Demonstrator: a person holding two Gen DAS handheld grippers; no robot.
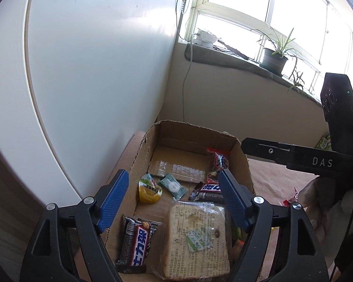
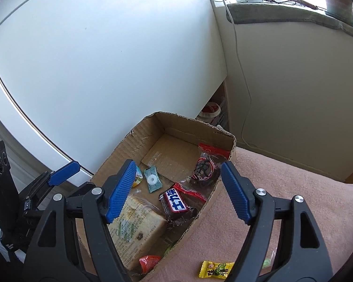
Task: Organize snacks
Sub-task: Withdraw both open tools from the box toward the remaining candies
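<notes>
Left gripper: jaws stood wide apart, nothing between the pads; it hung above the box, tilted down into it. Right gripper: jaws likewise spread and empty, poised over the box's right wall.

Directly below the left jaws lay the cracker pack, flat on the box floor at the near end, with a dark chocolate bar beside it on the left. A second chocolate bar rested just beyond the crackers, partly over a red-edged bag leaning at the right wall. A yellow jelly cup and a green mint sat mid-floor, near each other. The far half of the box floor was bare cardboard.

Outside, on the pink cloth, a yellow candy lay near the box's right wall, under the right gripper. More red wrappers showed on the cloth near the person's hand.

Judgement: both grippers looked unloaded above the box, and loose sweets on the cloth remained to gather. The yellow candy seemed the nearest pick for the right gripper.
</notes>
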